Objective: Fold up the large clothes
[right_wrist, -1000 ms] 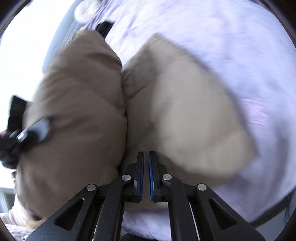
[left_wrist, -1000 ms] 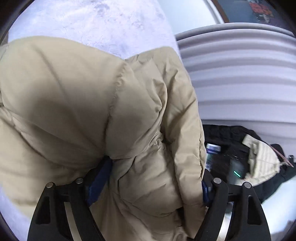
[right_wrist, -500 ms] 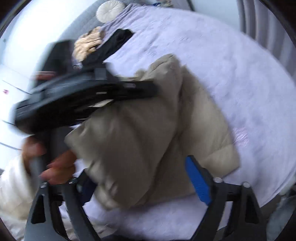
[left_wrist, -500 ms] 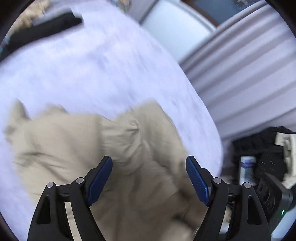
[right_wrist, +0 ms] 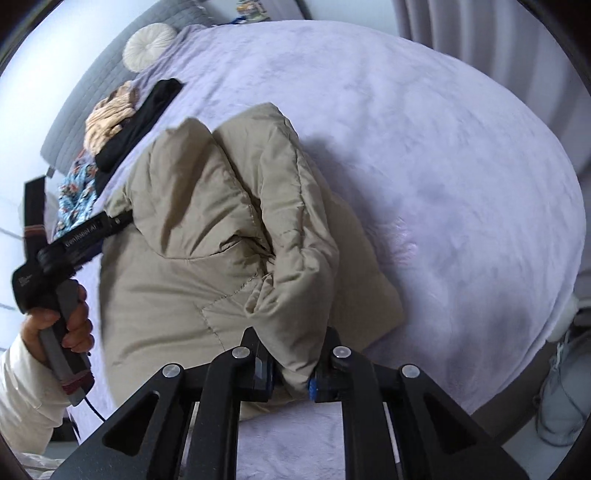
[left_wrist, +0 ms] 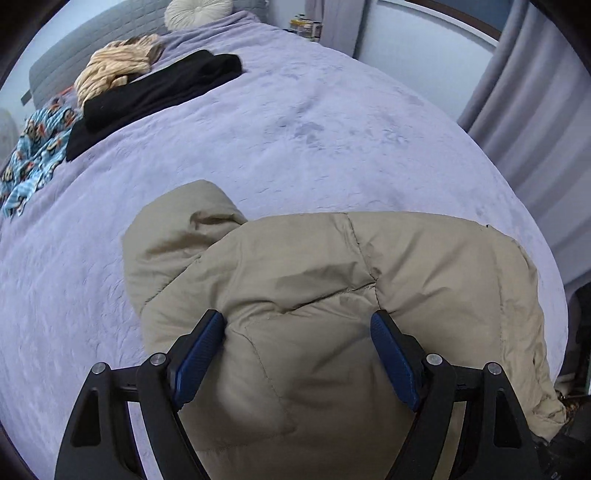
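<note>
A beige puffy jacket (left_wrist: 332, 277) lies bunched on the lavender bed cover (left_wrist: 295, 129). My left gripper (left_wrist: 295, 317) points down at it with its jaws wide, and a padded bulge of the jacket rises between the blue pads (left_wrist: 201, 350). In the right wrist view the jacket (right_wrist: 207, 221) is doubled into thick folds. My right gripper (right_wrist: 293, 354) has its jaws closing on one fold at the near edge, and the pads press on it. A hand (right_wrist: 62, 325) at the left holds the left tool, whose fingers are hidden against the jacket.
At the far left of the bed lie a black garment (left_wrist: 147, 92), a tan striped one (left_wrist: 114, 70) and a blue patterned cloth (left_wrist: 33, 147). A round white cushion (left_wrist: 195, 11) sits by the headboard. Curtains (left_wrist: 535, 110) hang on the right. A shoe (right_wrist: 561, 387) is on the floor.
The right gripper went from shut and empty to wide open, then closed on a jacket fold. The left view swung from close against the jacket to looking down over it on the bed.
</note>
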